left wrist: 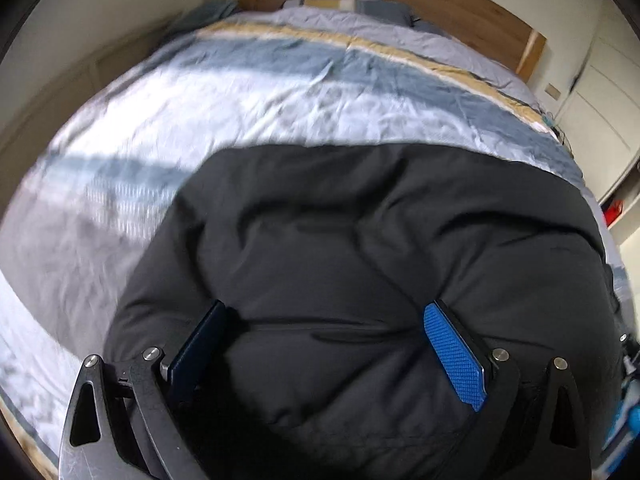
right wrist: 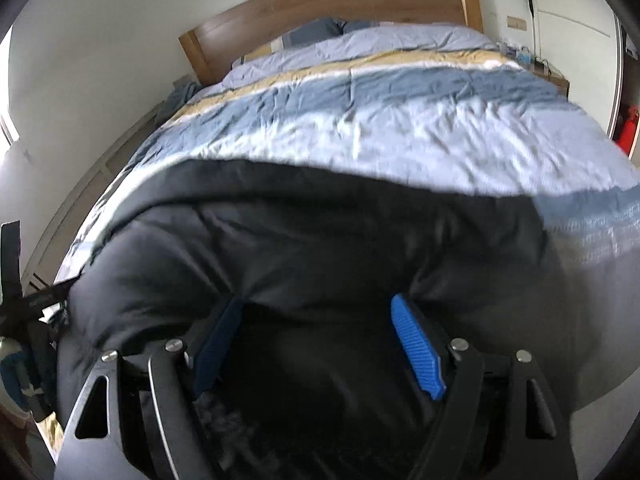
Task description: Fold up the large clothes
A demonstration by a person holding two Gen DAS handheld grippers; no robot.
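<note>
A large black padded jacket lies on the bed at its near end; it also fills the lower half of the right wrist view. My left gripper stands wide apart with a thick bunch of the jacket between its blue pads. My right gripper is likewise wide apart, pressed into the jacket's puffy fabric, with jacket between its blue pads. Both jaws straddle fabric but do not pinch it flat.
The bed has a blue, white and tan striped quilt, also in the right wrist view, with a wooden headboard and pillows at the far end. White cupboards stand on the right, a wall on the left.
</note>
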